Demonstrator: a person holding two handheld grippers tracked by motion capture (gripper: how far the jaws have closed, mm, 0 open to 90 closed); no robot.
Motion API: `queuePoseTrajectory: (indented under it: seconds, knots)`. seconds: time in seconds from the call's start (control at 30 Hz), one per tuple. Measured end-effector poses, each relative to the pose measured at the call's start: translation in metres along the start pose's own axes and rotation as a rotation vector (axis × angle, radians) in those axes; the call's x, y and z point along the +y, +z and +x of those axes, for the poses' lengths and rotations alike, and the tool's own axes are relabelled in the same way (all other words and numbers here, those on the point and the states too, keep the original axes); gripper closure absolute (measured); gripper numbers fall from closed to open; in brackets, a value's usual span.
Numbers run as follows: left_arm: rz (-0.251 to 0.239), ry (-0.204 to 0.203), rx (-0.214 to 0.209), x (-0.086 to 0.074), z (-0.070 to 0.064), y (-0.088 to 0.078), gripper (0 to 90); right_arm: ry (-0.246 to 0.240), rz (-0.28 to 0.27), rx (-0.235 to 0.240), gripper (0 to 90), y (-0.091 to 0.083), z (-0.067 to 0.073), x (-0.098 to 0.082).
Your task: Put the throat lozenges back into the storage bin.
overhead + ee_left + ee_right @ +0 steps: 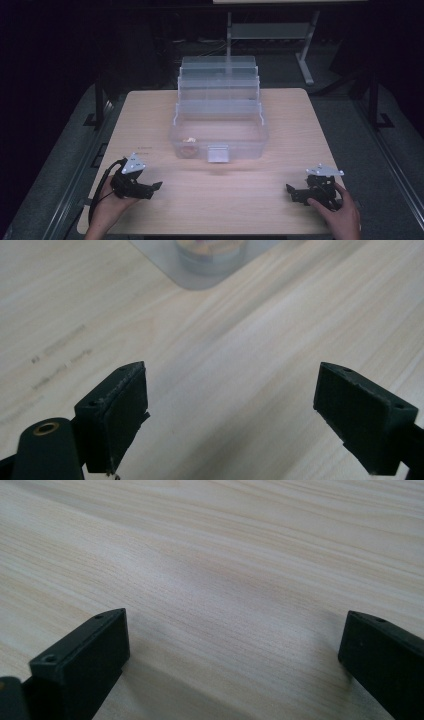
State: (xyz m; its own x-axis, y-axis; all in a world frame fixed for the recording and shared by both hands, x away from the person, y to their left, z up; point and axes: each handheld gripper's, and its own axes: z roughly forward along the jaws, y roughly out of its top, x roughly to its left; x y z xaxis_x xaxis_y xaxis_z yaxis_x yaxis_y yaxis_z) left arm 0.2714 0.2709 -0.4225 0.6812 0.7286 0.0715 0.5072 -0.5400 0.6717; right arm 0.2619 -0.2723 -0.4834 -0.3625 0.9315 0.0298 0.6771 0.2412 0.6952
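A clear plastic box [220, 131] with stepped fold-out trays stands open at the middle of the wooden table [220, 200]. Inside its front left corner lies a small round roll [189, 148], whose lower edge shows through the box wall [210, 252] at the top of the left gripper view. My left gripper [156, 187] rests on the table near the front left, held by a hand, open with nothing between its jaws [230, 410]. My right gripper [290, 191] sits at the front right, also open over bare wood [235, 650].
A white latch [217, 153] sticks out from the box's front wall. Behind the table a metal stand [305, 55] rises from a dark floor. Black frame rails [100, 105] run along both sides of the table.
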Motion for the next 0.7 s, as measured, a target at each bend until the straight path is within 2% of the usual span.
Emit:
queuePoseTrajectory:
  seconds: [0.43,0.6,0.7]
  knots:
    - [0.066,-0.032,0.007,-0.03,-0.004,0.013,12.4,0.0,0.0,0.0,0.0,0.0,0.0,0.0]
    - [0.091,-0.046,-0.002,-0.039,-0.004,0.016,12.0,0.0,0.0,0.0,0.0,0.0,0.0,0.0]
    - [0.078,-0.065,-0.014,-0.042,-0.003,0.016,11.5,0.0,0.0,0.0,0.0,0.0,0.0,0.0]
